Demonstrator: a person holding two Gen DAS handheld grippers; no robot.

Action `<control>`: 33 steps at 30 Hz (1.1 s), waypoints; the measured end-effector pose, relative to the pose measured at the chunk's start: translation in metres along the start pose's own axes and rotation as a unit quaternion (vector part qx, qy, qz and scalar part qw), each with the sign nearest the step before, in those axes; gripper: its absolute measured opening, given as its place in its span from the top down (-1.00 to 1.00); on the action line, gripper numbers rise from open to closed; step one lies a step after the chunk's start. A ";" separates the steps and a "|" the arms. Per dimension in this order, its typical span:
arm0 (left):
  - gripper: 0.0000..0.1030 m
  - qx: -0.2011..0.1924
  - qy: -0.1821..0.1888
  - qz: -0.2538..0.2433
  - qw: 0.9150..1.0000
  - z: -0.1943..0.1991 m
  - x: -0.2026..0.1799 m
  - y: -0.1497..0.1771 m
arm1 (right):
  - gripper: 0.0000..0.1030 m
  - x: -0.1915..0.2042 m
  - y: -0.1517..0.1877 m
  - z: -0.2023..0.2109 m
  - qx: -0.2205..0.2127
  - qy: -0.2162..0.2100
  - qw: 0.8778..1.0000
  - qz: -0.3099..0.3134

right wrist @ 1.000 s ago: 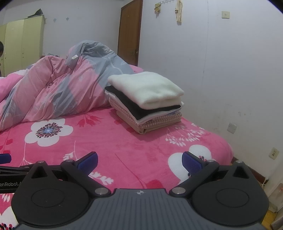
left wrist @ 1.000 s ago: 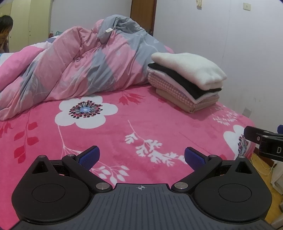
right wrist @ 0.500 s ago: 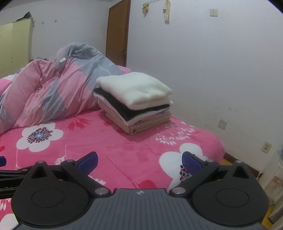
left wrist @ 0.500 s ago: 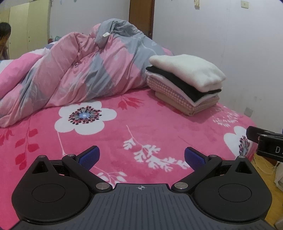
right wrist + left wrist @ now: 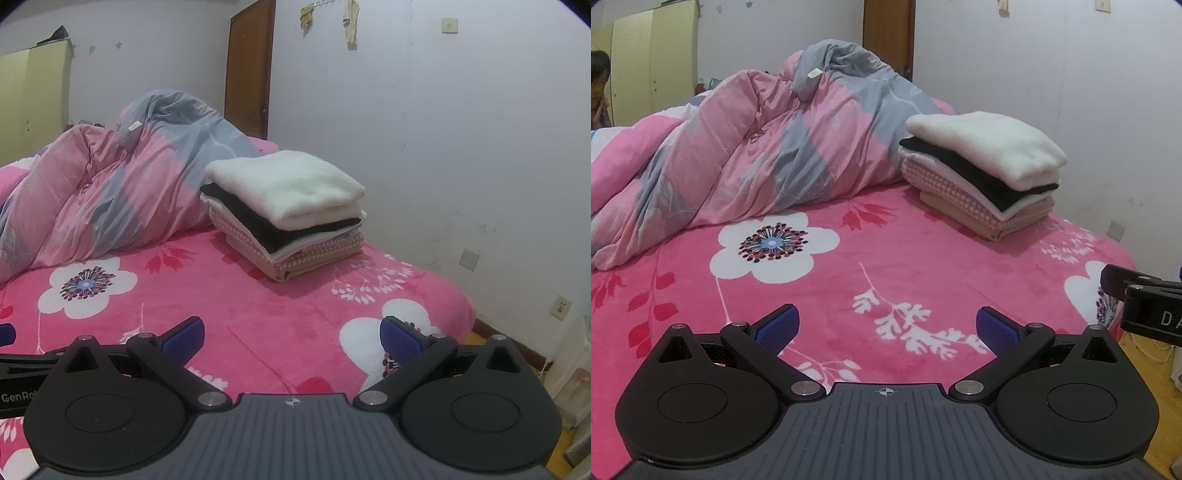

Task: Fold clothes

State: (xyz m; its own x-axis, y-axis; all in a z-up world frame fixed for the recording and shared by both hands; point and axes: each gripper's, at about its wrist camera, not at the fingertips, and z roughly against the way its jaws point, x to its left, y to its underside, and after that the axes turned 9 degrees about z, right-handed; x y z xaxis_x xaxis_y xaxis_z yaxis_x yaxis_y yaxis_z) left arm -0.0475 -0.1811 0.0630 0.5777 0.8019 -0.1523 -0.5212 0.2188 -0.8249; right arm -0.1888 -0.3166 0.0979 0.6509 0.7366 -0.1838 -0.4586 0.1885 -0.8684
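A stack of folded clothes (image 5: 982, 170), white on top, then black, pink check and tan, sits on the pink flowered bed (image 5: 886, 258) at the far right; it also shows in the right wrist view (image 5: 288, 214). My left gripper (image 5: 884, 328) is open and empty above the near part of the bed. My right gripper (image 5: 291, 334) is open and empty, near the bed's right front corner. The right gripper's body shows at the right edge of the left wrist view (image 5: 1145, 306).
A crumpled pink and grey quilt (image 5: 757, 155) lies piled across the back of the bed. A white wall (image 5: 461, 147) runs along the right side. A brown door (image 5: 247, 74) and a yellow wardrobe (image 5: 650, 66) stand behind. A person (image 5: 598, 88) is at the far left.
Both views have shifted a little: the left one drew slightly back and up, and the stack slid left then back right in the right view. Both grippers stay open.
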 end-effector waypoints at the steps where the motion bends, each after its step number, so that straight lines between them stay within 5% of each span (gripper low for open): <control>1: -1.00 0.000 0.000 0.000 1.000 0.000 0.000 0.000 | -1.00 0.000 0.000 0.000 0.000 0.000 1.000 0.001; 33: -1.00 0.001 0.002 0.001 1.000 0.000 0.002 0.003 | -1.00 0.008 0.003 0.001 -0.001 -0.001 1.000 0.010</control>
State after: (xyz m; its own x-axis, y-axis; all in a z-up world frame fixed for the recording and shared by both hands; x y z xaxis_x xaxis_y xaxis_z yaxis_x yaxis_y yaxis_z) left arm -0.0478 -0.1791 0.0605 0.5791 0.8004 -0.1552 -0.5234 0.2191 -0.8235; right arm -0.1854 -0.3097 0.0943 0.6400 0.7417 -0.2005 -0.4704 0.1719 -0.8656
